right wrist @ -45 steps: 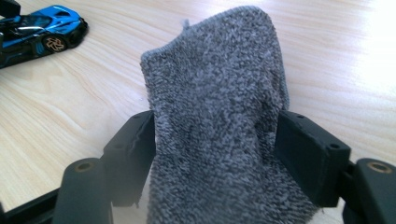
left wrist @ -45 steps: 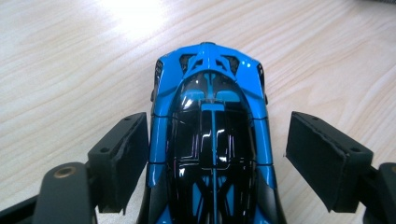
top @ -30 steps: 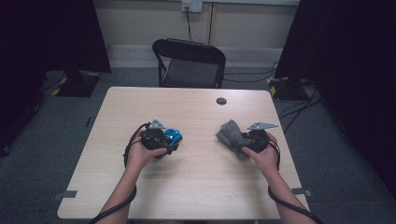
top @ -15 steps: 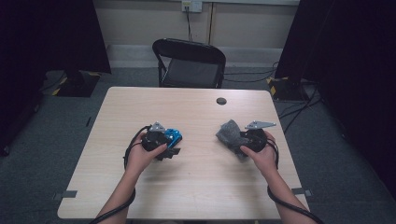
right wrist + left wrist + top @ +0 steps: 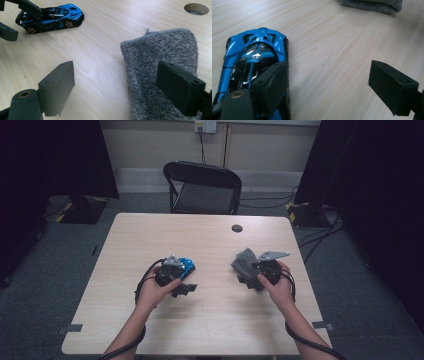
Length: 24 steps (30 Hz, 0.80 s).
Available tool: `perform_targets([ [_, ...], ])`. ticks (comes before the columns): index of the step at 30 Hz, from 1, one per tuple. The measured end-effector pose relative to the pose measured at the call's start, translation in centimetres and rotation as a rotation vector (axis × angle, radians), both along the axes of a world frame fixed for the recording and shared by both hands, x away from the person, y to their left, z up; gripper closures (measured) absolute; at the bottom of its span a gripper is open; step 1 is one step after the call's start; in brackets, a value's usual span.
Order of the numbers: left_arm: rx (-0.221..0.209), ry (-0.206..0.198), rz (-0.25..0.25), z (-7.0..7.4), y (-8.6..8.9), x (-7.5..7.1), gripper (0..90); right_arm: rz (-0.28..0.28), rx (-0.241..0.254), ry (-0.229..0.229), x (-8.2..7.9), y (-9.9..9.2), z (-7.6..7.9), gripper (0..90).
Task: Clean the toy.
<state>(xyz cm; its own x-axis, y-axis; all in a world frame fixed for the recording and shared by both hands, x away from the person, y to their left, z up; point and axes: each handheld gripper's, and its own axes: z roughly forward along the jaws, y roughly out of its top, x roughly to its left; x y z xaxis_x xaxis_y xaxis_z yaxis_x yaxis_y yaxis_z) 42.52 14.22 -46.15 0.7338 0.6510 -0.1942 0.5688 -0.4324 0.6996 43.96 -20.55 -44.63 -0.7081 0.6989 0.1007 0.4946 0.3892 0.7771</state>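
Toy car (image 5: pixel 185 267) is being seen lying on table (image 5: pixel 210 320) at left, washcloth (image 5: pixel 244 261) at right, well apart; cable hole (image 5: pixel 237 228) behind washcloth.

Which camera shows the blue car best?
The right gripper view: the whole car shows from the side, wheels too. The left gripper view shows its roof, partly behind a jaw. The high view shows a small blue patch.

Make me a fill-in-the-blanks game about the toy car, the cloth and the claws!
1. The toy car is mostly ____ in colour.
2. The grey cloth lies flat on the wooden ____.
3. The right claw has its jaws ____, with nothing pinched between them.
4. Behind the table stands a black folding ____.

Missing words: blue; table; open; chair
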Motion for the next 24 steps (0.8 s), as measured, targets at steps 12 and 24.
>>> perform_targets([
  [12, 0.015, -0.010, -0.059, -0.1, -0.7, -1.2, 16.0, 0.072, -0.005, 0.000, -1.0, 1.7, -0.1, 15.2],
  [24, -0.003, -0.011, -0.097, -0.5, -1.5, -2.1, 16.1, 0.118, 0.005, 0.010, -2.1, 2.3, -0.7, 16.4],
])
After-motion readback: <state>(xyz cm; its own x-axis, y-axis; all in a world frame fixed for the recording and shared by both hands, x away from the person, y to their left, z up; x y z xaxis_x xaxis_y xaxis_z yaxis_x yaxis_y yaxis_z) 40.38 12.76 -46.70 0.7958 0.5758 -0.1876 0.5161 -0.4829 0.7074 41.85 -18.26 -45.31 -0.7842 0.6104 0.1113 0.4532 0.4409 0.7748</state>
